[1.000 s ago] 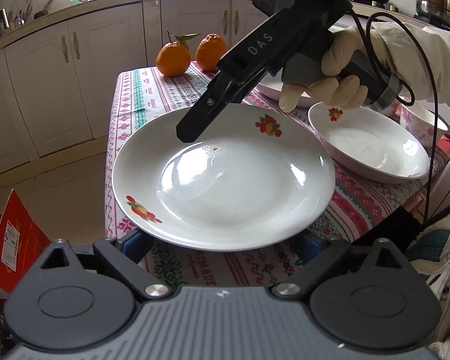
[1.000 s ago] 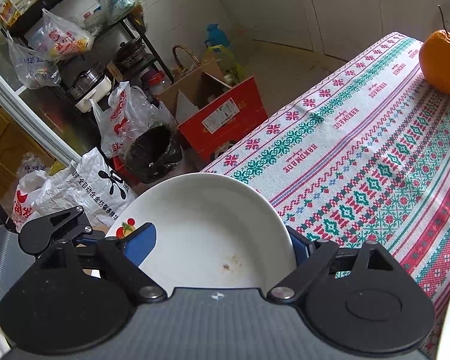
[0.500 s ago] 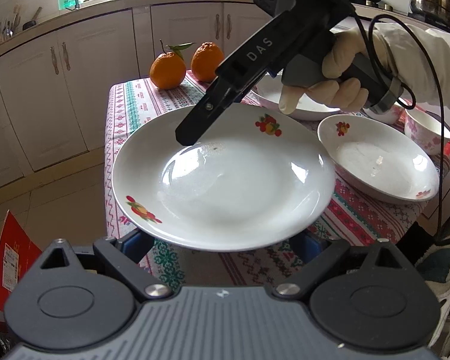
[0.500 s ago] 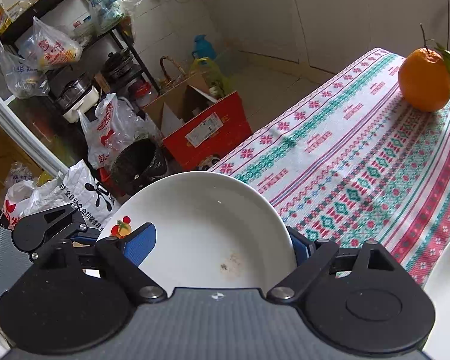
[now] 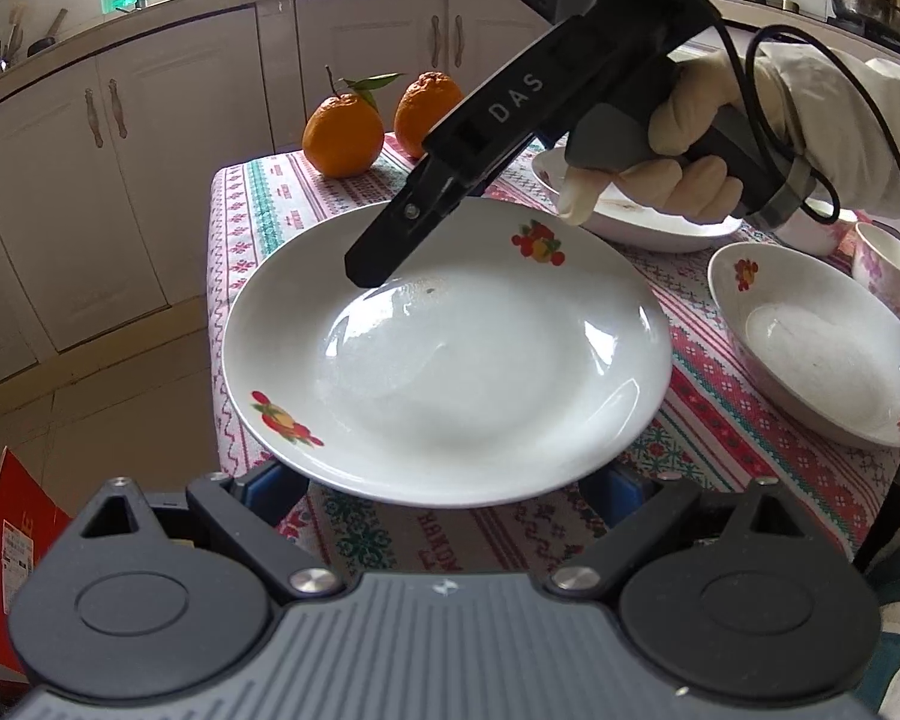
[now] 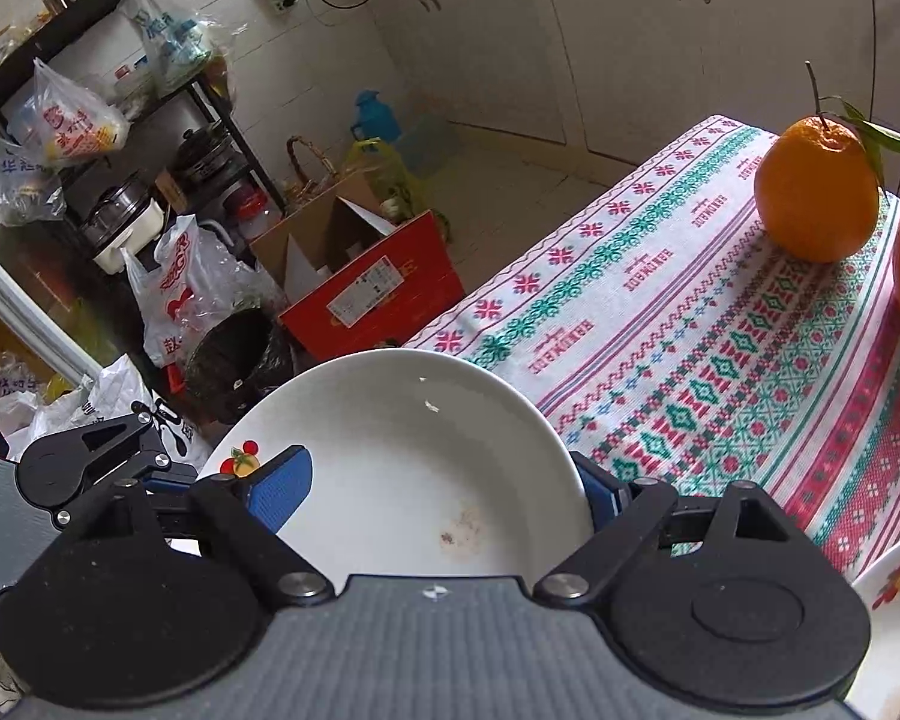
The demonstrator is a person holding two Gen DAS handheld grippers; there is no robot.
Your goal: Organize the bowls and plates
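A white plate point(image 5: 450, 354) with fruit decals hangs in the air over the table's left corner, carried by both grippers. My left gripper point(image 5: 444, 480) is shut on its near rim, with the blue pads tucked under the edge. The right gripper point(image 5: 390, 252), held by a gloved hand point(image 5: 660, 180), reaches in from the far right. In the right wrist view the same plate point(image 6: 426, 456) sits between the right gripper's point(image 6: 438, 492) blue pads point(image 6: 276, 486), shut on it. The left gripper point(image 6: 90, 468) shows at the plate's left.
On the patterned tablecloth point(image 5: 258, 210) lie a deep white plate point(image 5: 822, 354), another plate point(image 5: 648, 222) behind the hand, a small floral bowl point(image 5: 888, 276) and two oranges point(image 5: 342, 135). Beside the table, a red box point(image 6: 378, 294), bags and a bin point(image 6: 240, 360) crowd the floor.
Both grippers carried the plate together across toward the table. More tablecloth and the oranges have come into the right wrist view. The grip on the plate looks the same.
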